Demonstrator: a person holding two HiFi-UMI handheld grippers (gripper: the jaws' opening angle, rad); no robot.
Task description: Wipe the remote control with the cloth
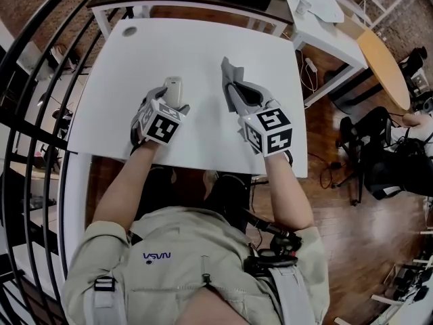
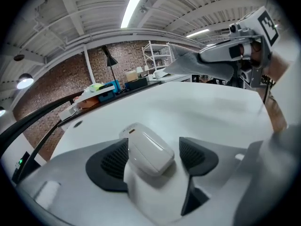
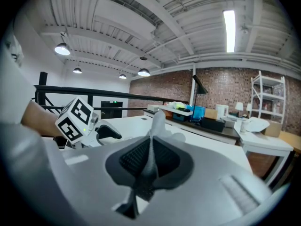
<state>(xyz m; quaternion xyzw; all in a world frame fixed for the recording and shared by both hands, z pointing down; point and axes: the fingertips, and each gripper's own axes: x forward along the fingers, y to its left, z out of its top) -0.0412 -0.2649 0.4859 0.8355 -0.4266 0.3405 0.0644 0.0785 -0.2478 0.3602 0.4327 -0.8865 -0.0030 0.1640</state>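
On the white table [image 1: 203, 53], toward the edge nearest the person, the remote control [image 1: 174, 90] lies flat, a small pale body with rounded ends. The left gripper [image 1: 174, 100] is placed around it with its jaws spread wide. In the left gripper view the remote control [image 2: 148, 149] sits between the two dark pads [image 2: 113, 161]; the left pad is very close to its side, the right pad stands clearly apart from it, so the claw is released and does not squeeze. The right gripper [image 1: 231, 90] is to the right of the remote and apart from it. Its jaws are clenched on the grey cloth [image 1: 229, 70]. In the right gripper view the pads meet on a thin fold of the cloth [image 3: 157, 121], and the rest of it rises beyond the tips. From the left gripper view the cloth [image 2: 183, 62] is seen lifted above the table surface, not touching the remote.
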